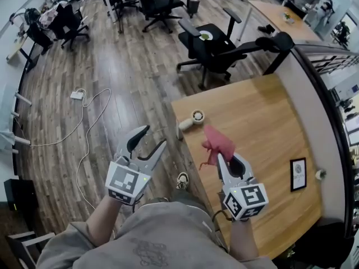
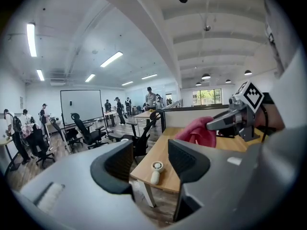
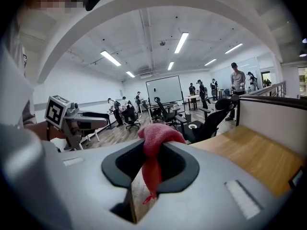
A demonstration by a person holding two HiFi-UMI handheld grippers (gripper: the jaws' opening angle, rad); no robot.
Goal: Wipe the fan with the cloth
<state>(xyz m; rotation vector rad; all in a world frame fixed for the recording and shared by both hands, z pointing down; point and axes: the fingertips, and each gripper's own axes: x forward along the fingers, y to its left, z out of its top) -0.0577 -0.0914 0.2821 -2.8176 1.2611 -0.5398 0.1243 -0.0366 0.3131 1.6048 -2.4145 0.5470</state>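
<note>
grey, black-lined left tool (image 1: 155, 137) and right tool (image 1: 227, 157), grey shirt (image 1: 151, 234).

Fuzzy pink cloth (image 3: 154, 137); smooth wood-grain table (image 1: 263, 122); white plastic fan (image 1: 190, 121).

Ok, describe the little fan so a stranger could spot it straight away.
Start at the wooden table. On its edge toward the open floor, near the corner closest to the black office chair, lies the fan. It is the only white thing there with a round head on a short handle, unlike the black-framed card across the table.
</note>
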